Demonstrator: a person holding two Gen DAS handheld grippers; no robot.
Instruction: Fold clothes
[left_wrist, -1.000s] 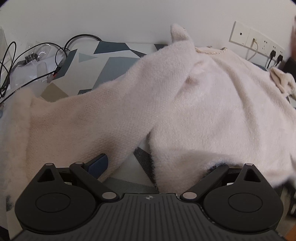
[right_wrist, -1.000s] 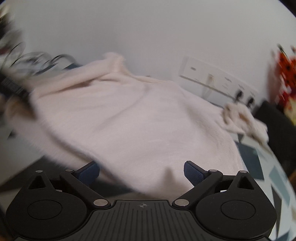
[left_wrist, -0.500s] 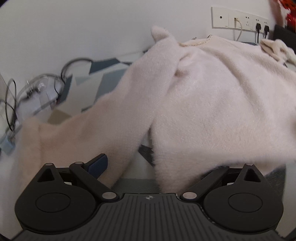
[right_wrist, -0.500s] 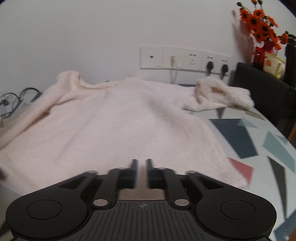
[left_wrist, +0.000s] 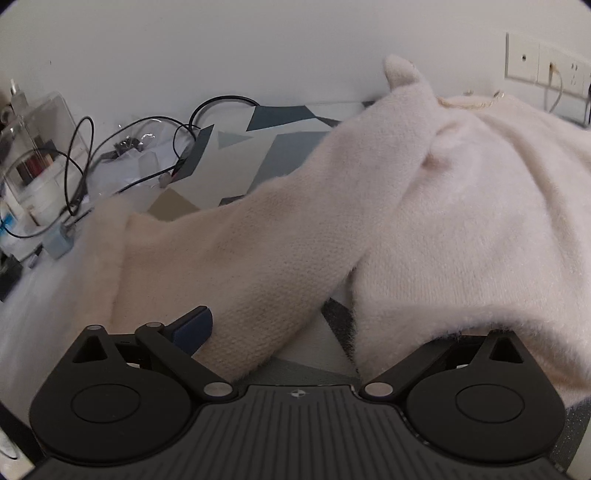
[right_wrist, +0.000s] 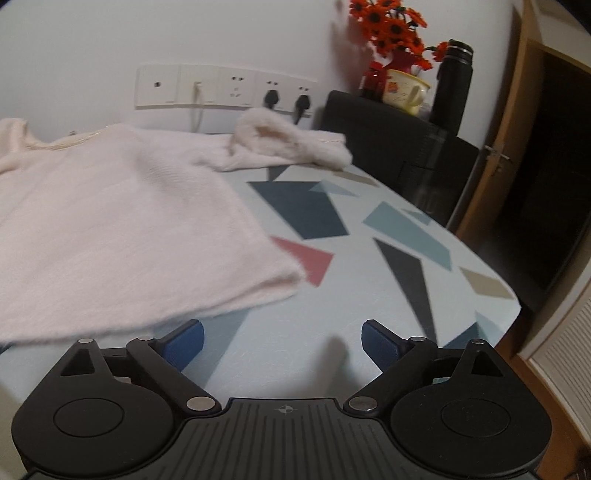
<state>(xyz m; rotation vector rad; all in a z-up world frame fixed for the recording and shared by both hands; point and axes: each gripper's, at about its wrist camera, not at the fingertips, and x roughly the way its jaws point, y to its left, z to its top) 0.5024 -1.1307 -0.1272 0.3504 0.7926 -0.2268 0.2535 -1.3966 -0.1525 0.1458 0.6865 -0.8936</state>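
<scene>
Cream fluffy sweater (left_wrist: 461, 221) lies spread on the table (right_wrist: 369, 258), its sleeve (left_wrist: 258, 251) running toward the table's left edge. The left tool (left_wrist: 295, 325) stands apart over sleeve and hem, nearer to the cloth. The right tool (right_wrist: 282, 338), also apart, holds nothing beside the hem corner (right_wrist: 284, 277).

tablecloth (right_wrist: 332, 332): pale, printed with dark blue, teal, red and tan shards; spreads ahead of and between the right jaws.
socket strip (right_wrist: 221, 86): on the wall, far ahead; two black plugs and one white cable inserted.
orange flowers (right_wrist: 388, 26): far ahead, right of the jaws.
black flask (right_wrist: 452, 85): upright, just right of the flowers.
black cables (left_wrist: 110, 155): looped, ahead and left of the left jaws.
clear box (left_wrist: 37, 147): far left.
</scene>
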